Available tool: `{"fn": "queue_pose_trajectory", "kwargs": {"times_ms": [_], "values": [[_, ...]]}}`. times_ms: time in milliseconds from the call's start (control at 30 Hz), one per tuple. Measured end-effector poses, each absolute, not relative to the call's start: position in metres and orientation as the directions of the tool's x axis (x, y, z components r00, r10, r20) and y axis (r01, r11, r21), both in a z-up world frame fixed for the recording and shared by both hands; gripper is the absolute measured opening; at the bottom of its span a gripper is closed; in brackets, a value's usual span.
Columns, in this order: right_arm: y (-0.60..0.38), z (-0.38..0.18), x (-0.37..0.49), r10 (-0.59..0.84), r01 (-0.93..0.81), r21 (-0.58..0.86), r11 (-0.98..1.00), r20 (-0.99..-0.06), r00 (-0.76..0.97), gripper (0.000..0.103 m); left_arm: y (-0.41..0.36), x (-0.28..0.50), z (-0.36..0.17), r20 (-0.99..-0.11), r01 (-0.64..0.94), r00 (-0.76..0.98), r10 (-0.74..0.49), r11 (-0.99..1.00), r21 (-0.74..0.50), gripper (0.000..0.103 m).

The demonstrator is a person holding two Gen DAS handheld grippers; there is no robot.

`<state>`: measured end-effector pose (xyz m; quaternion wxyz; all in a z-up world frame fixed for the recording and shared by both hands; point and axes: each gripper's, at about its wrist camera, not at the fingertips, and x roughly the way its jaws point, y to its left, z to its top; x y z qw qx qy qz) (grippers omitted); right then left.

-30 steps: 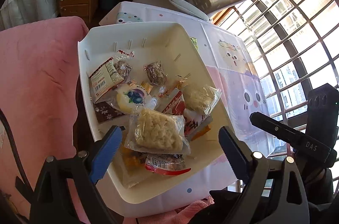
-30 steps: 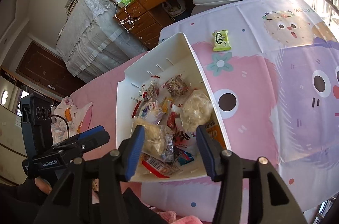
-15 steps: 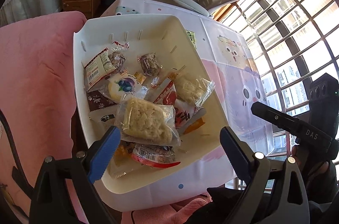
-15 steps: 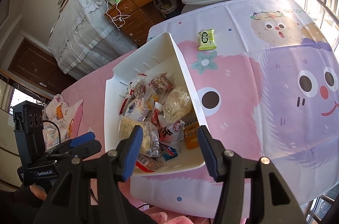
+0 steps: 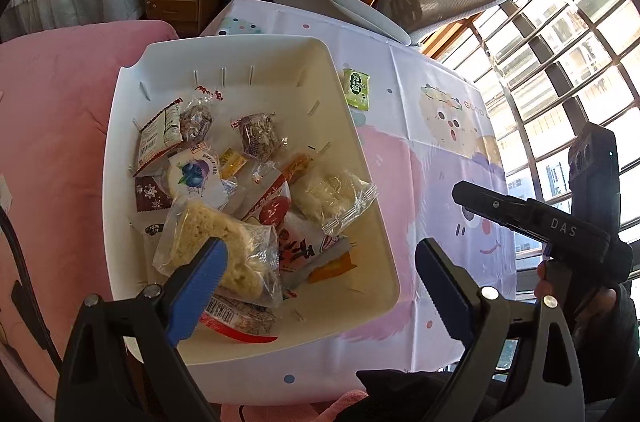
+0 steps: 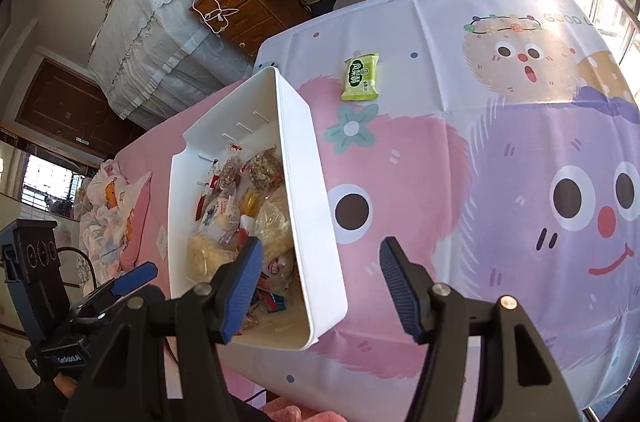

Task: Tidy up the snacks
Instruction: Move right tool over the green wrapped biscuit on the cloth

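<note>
A table under a cartoon-print cloth (image 6: 500, 150) carries two things. A white bin (image 6: 316, 222) sits at the cloth's left edge, near the front corner, with its left part over the pink bed (image 5: 52, 110) that adjoins the table. A green packet (image 6: 361, 77) lies flat on the cloth, farther back, just right of the bin's far corner and apart from it.

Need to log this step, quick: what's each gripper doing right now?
Left gripper: open, empty, above the snacks in the bin.
Right gripper: open, empty, over the bin's right wall.
</note>
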<state>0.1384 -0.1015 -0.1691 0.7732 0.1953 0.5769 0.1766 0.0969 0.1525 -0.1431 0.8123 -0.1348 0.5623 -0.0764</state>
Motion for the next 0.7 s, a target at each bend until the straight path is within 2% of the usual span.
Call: {"fn": "queue_pose_trajectory", "kwargs": {"times_ms": [167,500,700], "values": [[-0.114,-0.186,0.176,0.491,-0.065,0.492,0.868,-0.831,0.262,0.061,0.133,0.11,-0.148,-0.898,-0.094,0.377,-0.226,0.955,-0.28,0.094],[-0.106,-0.221,0.256,0.458,-0.083,0.454,0.887,-0.84,0.29,0.061,0.111,0.136,-0.166,-0.891,-0.169,0.406,-0.204,0.941,-0.292,0.094],[-0.09,-0.238,0.295,0.423,-0.112,0.41,0.905,-0.849,0.317,0.061,0.113,0.15,-0.169,-0.898,-0.226,0.418,-0.135,0.942,-0.247,0.094]]}}
